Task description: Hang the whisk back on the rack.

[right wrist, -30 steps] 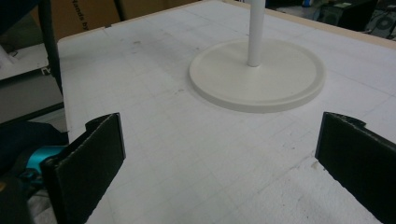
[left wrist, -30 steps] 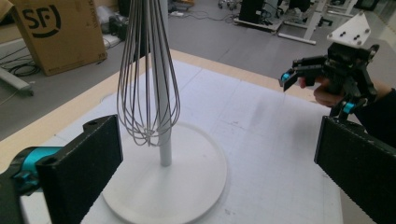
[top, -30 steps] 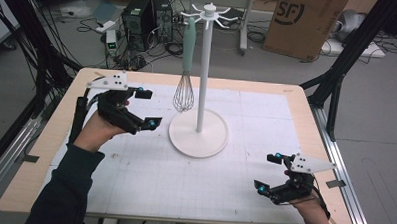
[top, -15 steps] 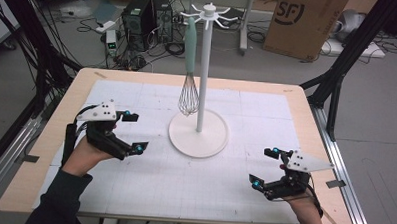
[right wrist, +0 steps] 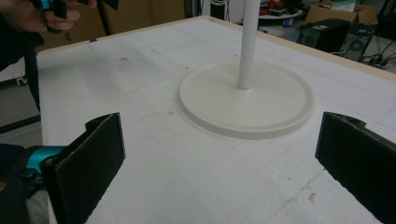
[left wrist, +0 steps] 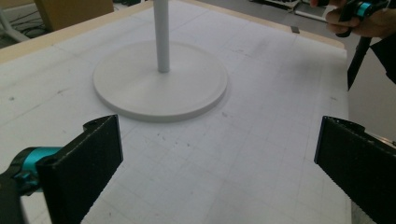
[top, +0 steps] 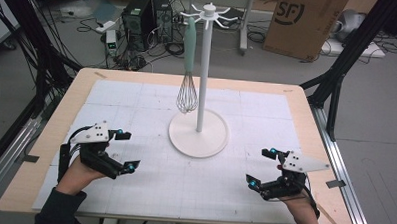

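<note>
One whisk [top: 187, 94], one stand [top: 199, 135], two tongs.

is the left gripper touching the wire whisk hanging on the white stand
Apart. The high view shows the left gripper open near the table's front left, with bare white mat between it and the mint-handled wire whisk hanging beside the white stand's pole.

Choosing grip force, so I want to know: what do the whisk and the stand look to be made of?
Whisk: thin, shiny metal wire loops, by the look; matte mint handle, probably silicone or plastic. Stand: smooth, matte off-white pole and disc base, painted metal or plastic; the look leaves it open.
</note>
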Demonstrator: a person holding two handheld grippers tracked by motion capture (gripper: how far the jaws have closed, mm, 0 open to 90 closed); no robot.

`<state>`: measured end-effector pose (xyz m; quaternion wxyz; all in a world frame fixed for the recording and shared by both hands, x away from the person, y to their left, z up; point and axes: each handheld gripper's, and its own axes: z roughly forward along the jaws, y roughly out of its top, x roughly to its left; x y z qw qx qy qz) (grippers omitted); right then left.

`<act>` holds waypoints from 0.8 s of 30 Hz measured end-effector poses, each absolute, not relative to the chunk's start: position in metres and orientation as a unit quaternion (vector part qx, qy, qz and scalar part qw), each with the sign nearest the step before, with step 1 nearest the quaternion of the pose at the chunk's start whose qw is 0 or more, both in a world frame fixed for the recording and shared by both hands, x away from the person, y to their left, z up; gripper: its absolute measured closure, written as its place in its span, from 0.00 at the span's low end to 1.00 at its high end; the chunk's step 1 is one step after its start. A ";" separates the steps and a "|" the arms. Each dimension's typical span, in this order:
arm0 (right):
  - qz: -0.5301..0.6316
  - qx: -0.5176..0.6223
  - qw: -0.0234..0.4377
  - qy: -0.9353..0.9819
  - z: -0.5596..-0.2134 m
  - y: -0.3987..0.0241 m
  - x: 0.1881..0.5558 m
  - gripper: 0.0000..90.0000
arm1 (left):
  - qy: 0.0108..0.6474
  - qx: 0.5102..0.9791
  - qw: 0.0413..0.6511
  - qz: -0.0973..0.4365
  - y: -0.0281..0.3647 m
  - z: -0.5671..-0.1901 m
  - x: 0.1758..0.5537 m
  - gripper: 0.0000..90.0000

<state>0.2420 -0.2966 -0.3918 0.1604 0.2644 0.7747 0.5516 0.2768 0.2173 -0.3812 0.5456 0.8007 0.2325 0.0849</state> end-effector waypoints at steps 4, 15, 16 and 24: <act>0.550 0.265 0.153 0.777 -0.396 -0.294 0.244 0.01 | 0.236 0.799 0.547 0.084 0.222 -0.389 0.275 0.02; 0.552 0.252 0.139 0.783 -0.401 -0.292 0.244 0.01 | 0.247 0.794 0.548 0.084 0.229 -0.405 0.268 0.02; 0.551 0.252 0.138 0.783 -0.401 -0.292 0.243 0.01 | 0.246 0.794 0.549 0.083 0.229 -0.405 0.268 0.02; 0.551 0.250 0.137 0.784 -0.404 -0.291 0.244 0.01 | 0.248 0.795 0.546 0.090 0.231 -0.407 0.266 0.02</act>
